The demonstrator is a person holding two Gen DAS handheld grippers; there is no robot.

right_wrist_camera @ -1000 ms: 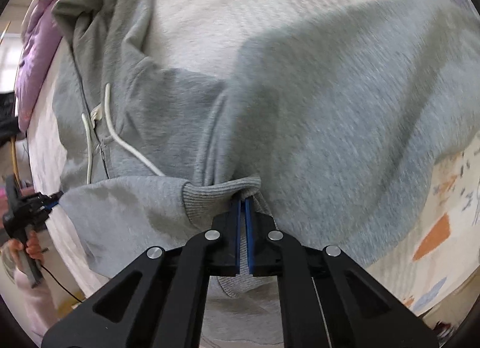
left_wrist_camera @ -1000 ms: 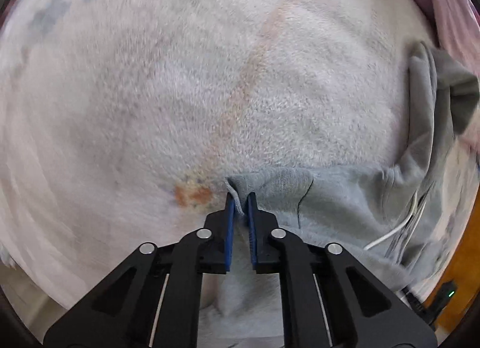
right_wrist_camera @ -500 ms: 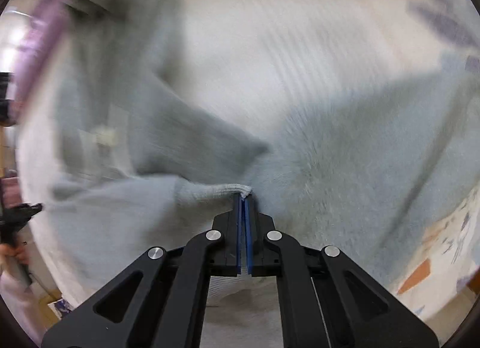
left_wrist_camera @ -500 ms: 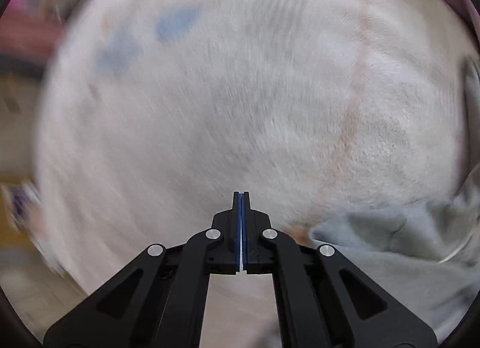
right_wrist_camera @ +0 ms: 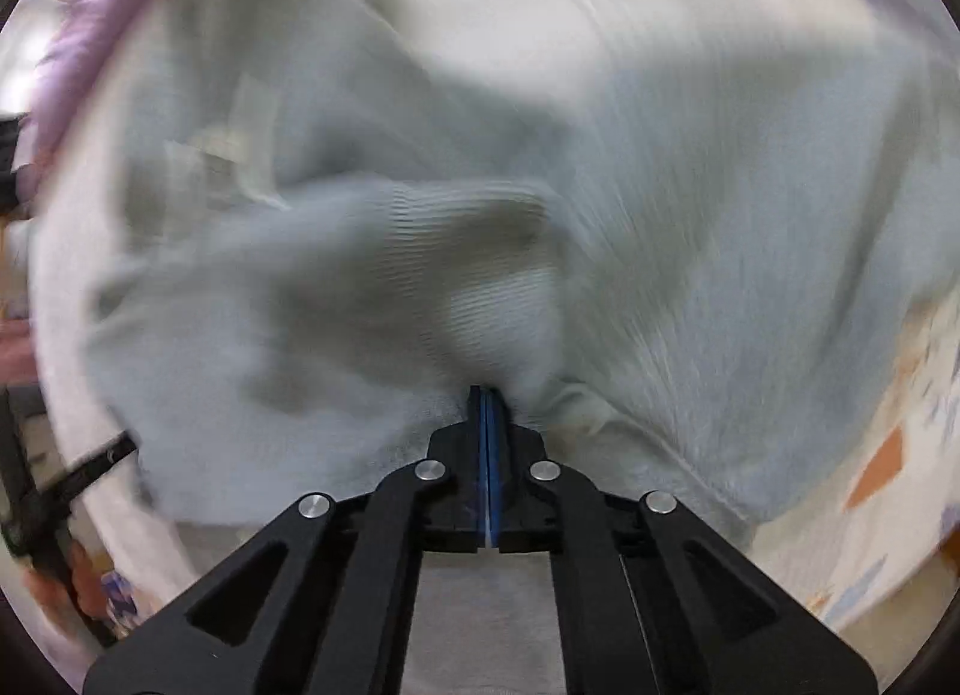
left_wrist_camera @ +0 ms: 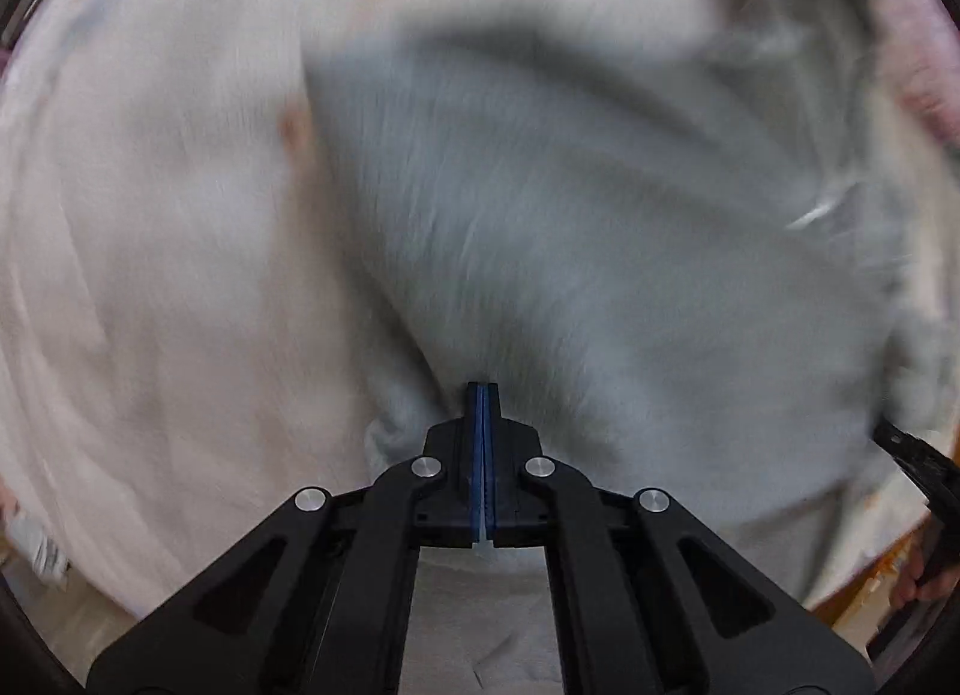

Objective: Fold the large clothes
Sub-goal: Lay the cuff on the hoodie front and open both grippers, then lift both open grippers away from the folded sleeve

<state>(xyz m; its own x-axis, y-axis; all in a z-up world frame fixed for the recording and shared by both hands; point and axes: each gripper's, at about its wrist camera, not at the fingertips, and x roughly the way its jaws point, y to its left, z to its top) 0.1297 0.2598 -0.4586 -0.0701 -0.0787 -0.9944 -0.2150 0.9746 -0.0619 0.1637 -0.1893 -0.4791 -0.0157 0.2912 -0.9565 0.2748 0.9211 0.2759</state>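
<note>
- Here, a grey hooded sweatshirt [left_wrist_camera: 600, 227] lies spread on a pale, cream blanket [left_wrist_camera: 150, 275]; both views are blurred.
- Its ribbed cuff [right_wrist_camera: 480, 251] is bunched just ahead of the right gripper [right_wrist_camera: 486, 395], whose blue pads are pressed together, with no cloth visibly between them.
- The left gripper [left_wrist_camera: 483, 392] is likewise pressed together over the sweatshirt's edge, seemingly pinching nothing.
- Purple fabric [right_wrist_camera: 102, 11] borders the blanket.

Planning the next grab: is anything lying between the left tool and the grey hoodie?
Nothing visible. The left tool, shut, sits right at the grey hoodie, with only the pale blanket beside it, though the view is blurred.
</note>
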